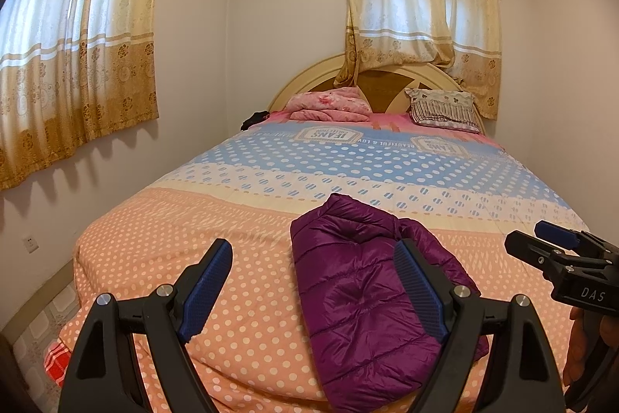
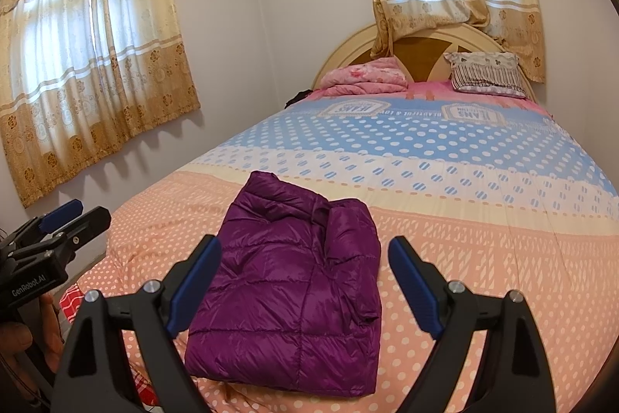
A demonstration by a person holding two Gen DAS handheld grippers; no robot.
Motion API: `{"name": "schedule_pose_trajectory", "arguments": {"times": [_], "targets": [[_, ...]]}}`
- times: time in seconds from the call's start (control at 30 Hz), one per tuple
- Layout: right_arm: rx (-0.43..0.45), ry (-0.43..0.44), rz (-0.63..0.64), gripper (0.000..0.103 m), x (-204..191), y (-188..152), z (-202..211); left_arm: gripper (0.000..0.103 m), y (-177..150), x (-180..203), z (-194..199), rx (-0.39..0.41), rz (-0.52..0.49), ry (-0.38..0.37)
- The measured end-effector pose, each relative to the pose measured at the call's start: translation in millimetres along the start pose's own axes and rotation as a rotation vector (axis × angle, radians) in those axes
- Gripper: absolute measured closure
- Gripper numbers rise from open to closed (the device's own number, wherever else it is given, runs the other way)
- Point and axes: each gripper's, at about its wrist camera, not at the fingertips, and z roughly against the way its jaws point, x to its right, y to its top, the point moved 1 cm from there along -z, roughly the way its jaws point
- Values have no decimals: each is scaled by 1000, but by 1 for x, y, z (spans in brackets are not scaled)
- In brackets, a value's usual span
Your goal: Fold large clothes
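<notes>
Left gripper [image 1: 313,291] hanging above the near end of the bed, blue-padded fingers [image 1: 207,287] spread wide, gripping nothing; also showing at the left edge of the right wrist view [image 2: 75,215], jaws parted there as well. Right gripper [image 2: 303,283] hanging beside it at a similar height, fingers [image 2: 412,283] likewise standing wide apart and holding nothing; appearing again at the right edge of the left wrist view [image 1: 541,239]. Purple puffer jacket [image 2: 294,281] lying folded into a compact rectangular bundle on the bedspread [image 2: 483,258], resting on the orange dotted band near the foot of the bed, apart from both sets of fingers; a rolled sleeve or collar part sitting along its right side. Moving left to right across the far room: curtained window [image 1: 77,57] hanging on the left wall, pink folded blanket [image 1: 329,105] lying at the head of the bed, curved headboard [image 1: 383,91] standing behind it, patterned pillow [image 1: 445,109] leaning to the right, second curtain [image 1: 418,2] draping partly over the headboard.
</notes>
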Motion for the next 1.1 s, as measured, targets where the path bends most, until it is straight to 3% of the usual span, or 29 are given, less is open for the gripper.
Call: {"name": "schedule_pose_trajectory", "arguments": {"times": [1.1], "targets": [[-12, 5, 14, 13, 1, -1, 1, 17, -6, -1, -12, -44, -23, 11]]}}
